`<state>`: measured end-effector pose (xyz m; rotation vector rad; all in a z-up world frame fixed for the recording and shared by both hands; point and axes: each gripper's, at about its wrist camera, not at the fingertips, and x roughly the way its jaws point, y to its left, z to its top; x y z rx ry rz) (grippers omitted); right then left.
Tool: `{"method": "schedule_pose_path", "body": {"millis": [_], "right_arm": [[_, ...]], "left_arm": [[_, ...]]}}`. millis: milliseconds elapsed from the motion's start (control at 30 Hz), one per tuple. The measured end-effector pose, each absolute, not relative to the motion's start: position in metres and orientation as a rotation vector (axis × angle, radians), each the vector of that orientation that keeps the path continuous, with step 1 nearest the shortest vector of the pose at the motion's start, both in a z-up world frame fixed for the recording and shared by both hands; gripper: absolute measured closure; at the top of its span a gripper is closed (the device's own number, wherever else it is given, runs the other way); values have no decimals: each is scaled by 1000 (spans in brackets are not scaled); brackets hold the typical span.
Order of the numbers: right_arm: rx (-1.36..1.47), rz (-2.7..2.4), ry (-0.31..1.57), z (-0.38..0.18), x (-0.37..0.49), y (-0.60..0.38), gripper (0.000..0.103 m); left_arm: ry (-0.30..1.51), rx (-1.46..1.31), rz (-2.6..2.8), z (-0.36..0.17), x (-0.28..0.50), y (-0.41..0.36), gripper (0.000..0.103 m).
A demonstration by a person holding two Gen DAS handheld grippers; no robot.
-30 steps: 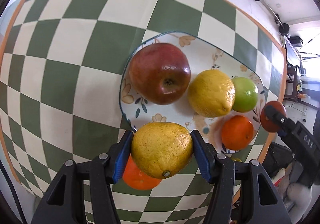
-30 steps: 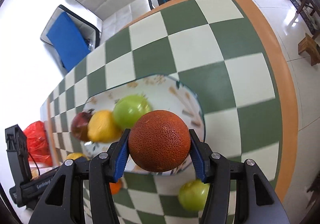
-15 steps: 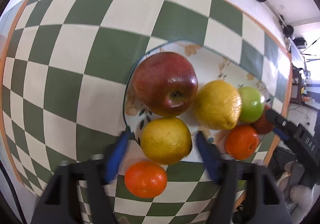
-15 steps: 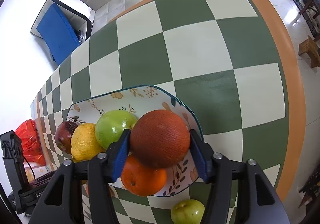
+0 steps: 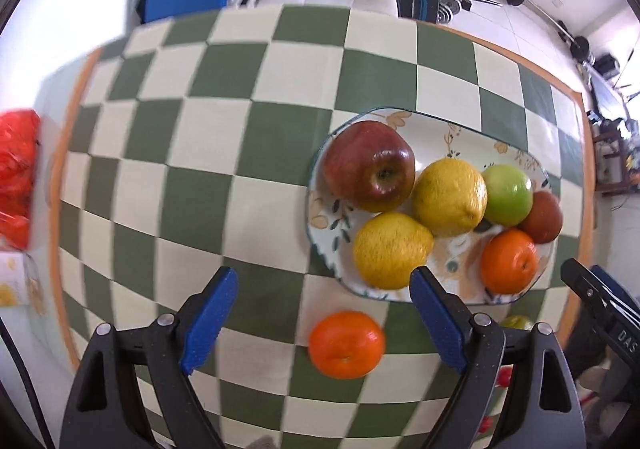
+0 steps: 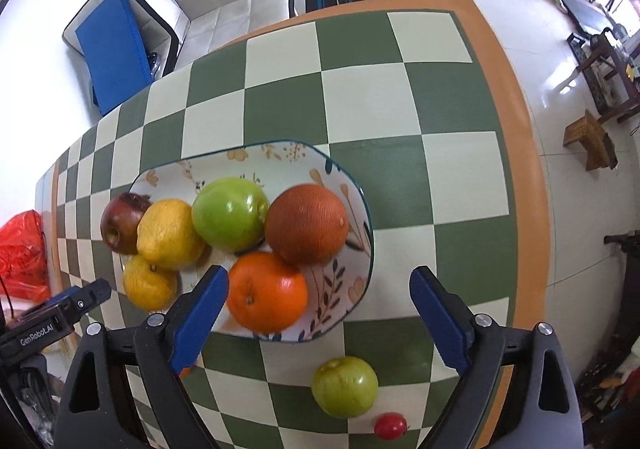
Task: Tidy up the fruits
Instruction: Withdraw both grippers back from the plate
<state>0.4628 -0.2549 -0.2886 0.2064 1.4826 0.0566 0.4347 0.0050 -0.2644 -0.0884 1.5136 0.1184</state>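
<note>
Both tools have just let go of their fruit. A second ago the left tool (image 5: 324, 319) was clenched on a yellow lemon and the right tool (image 6: 320, 313) on a brown-red orange; now both stand released, jaws wide apart and empty, drawn back above the near side of the desk (image 5: 248, 153).

The lemon just set down (image 5: 390, 249) rests on the near left part of the flowered plate (image 6: 304, 155), touching the second lemon (image 5: 450, 197). The brown-red orange (image 6: 306, 225) sits on the plate's right part, touching the green apple (image 6: 230, 215) and the bright orange (image 6: 268, 291) on the plate's near rim. The red apple (image 5: 368, 165) lies at the plate's far left.

Judged from this, two more fruits are organized and the job is well along, but not finished.

Count on the plate, six: one red apple, two lemons, one green apple, one bright orange, one brown-red orange.

Count loose on the desk near its front edge, three: one loose orange (image 5: 346, 345) just in front of the plate, between the left tool's jaws in its view; one loose green apple (image 6: 344, 387) in front of the plate, between the right tool's jaws; one small red fruit (image 6: 390, 425) just beside that apple, too small to name.

Each released tool already faces a loose fruit, so those look like the next likely picks.
</note>
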Motion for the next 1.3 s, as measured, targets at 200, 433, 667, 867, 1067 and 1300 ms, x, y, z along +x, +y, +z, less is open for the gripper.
{"method": "schedule_pose_path", "body": {"millis": [200, 433, 667, 867, 1067, 1300], "right_arm": [[128, 33, 1432, -269, 418, -242, 9], [74, 27, 1359, -234, 373, -235, 9], [58, 48, 1282, -186, 342, -227, 9], [77, 63, 1236, -153, 311, -224, 9], [83, 63, 1180, -118, 287, -226, 9], [80, 68, 1121, -83, 264, -227, 9]], "left_arm": [[1457, -26, 98, -248, 406, -8, 15], [1352, -23, 75, -210, 372, -15, 15], [1248, 8, 47, -163, 336, -20, 15], [1193, 2, 14, -132, 313, -23, 15], [1142, -2, 1, -111, 298, -27, 15], [1094, -10, -20, -88, 285, -32, 15]]}}
